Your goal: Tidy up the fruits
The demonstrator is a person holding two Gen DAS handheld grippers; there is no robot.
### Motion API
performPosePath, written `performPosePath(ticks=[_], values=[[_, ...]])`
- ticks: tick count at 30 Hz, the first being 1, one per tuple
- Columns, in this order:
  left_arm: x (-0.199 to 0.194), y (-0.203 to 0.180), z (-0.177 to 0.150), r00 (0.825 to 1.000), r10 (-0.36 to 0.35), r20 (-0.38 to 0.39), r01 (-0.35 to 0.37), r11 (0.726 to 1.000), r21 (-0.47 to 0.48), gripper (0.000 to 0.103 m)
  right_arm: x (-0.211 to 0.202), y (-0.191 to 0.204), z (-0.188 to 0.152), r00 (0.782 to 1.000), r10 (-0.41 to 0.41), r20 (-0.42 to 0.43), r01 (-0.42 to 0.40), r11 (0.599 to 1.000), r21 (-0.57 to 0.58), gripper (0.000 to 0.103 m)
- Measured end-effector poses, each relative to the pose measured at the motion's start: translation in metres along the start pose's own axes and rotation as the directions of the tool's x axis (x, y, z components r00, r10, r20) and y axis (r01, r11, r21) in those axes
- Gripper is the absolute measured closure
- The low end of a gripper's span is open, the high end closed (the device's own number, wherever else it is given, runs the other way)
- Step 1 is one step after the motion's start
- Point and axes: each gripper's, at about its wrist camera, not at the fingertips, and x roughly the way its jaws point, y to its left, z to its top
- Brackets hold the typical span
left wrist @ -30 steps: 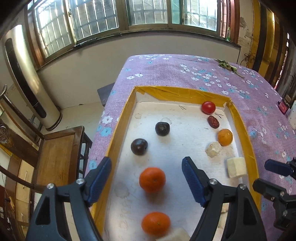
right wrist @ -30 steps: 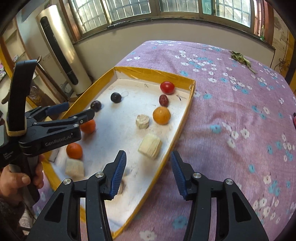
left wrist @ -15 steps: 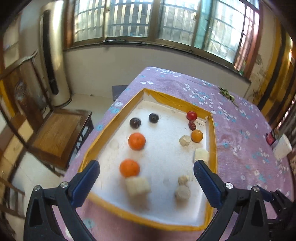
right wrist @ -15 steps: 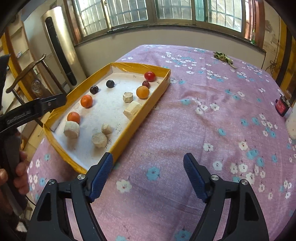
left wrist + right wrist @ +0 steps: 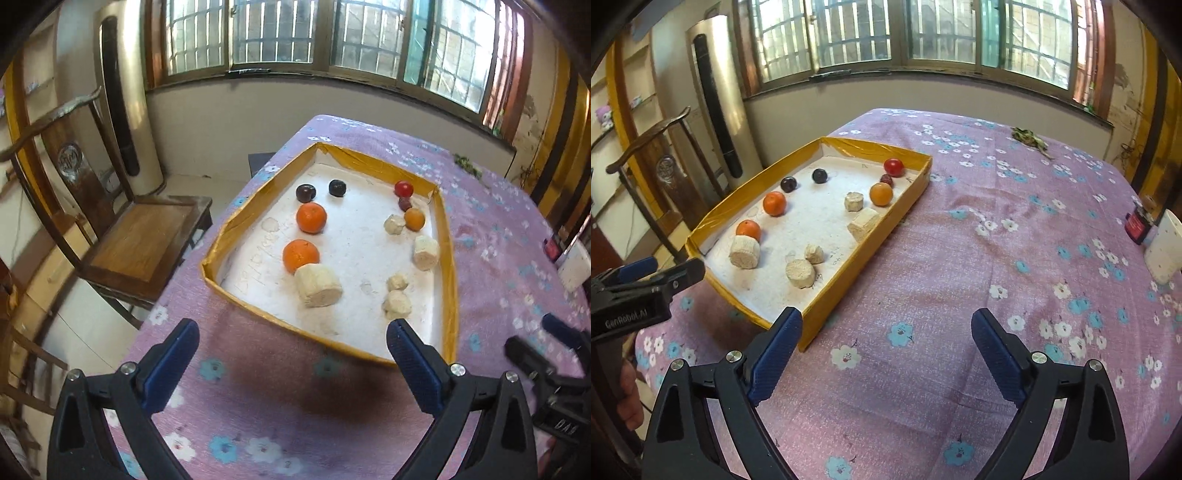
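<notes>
A yellow-rimmed white tray (image 5: 450,258) (image 5: 864,254) lies on the purple flowered tablecloth. In it are two oranges (image 5: 311,218) (image 5: 300,255), two dark plums (image 5: 306,193) (image 5: 337,188), a red tomato (image 5: 403,188), a red date (image 5: 405,202), a small orange (image 5: 414,219) and several pale banana chunks (image 5: 318,286). My left gripper (image 5: 293,354) is open and empty, above the cloth in front of the tray. My right gripper (image 5: 886,343) is open and empty, by the tray's near right corner.
A wooden chair (image 5: 147,236) stands left of the table. A red box (image 5: 1138,223) and a white object (image 5: 1163,251) sit at the right edge. Green leaves (image 5: 1028,137) lie at the far side. The cloth right of the tray is bare.
Both grippers have pulled back and up from over the tray to in front of it. Both stayed open and empty. The fruit has not moved.
</notes>
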Motion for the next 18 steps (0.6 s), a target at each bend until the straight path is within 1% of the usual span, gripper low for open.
performPosePath(ticks=[2, 4, 7, 10, 14, 16, 18], values=[[-0.003, 0.001, -0.002, 0.999, 0.015, 0.039, -0.016, 0.999, 0.033, 0.0, -0.002, 0.001, -0.003, 1.0, -0.017, 0.004, 0.017, 1.0, 0.012, 0.01], [-0.006, 0.003, -0.004, 0.998, 0.012, 0.067, -0.015, 0.999, 0.037, 0.0, -0.003, 0.005, -0.006, 0.998, -0.064, 0.005, 0.064, 0.998, 0.019, 0.009], [-0.007, 0.004, -0.005, 0.997, -0.023, 0.068, 0.02, 0.999, 0.037, 0.0, -0.004, 0.007, -0.013, 0.996, -0.091, -0.01, 0.091, 0.995, 0.048, 0.009], [-0.011, 0.002, -0.005, 0.996, -0.05, 0.069, 0.046, 0.997, 0.058, 0.0, -0.004, 0.011, -0.02, 0.993, -0.115, -0.025, 0.116, 0.991, 0.063, 0.009], [-0.02, 0.001, -0.001, 0.995, -0.049, 0.091, 0.043, 0.997, 0.069, 0.0, -0.007, 0.016, -0.024, 0.99, -0.137, -0.032, 0.139, 0.987, 0.082, 0.009], [-0.021, 0.001, 0.001, 0.994, -0.082, 0.073, 0.078, 0.995, 0.068, 0.0, -0.01, 0.018, -0.024, 0.988, -0.149, -0.027, 0.151, 0.985, 0.085, 0.009], [-0.02, 0.003, 0.002, 0.99, -0.13, 0.052, 0.127, 0.991, 0.05, 0.0, -0.012, 0.02, -0.024, 0.987, -0.159, -0.023, 0.161, 0.983, 0.089, 0.009]])
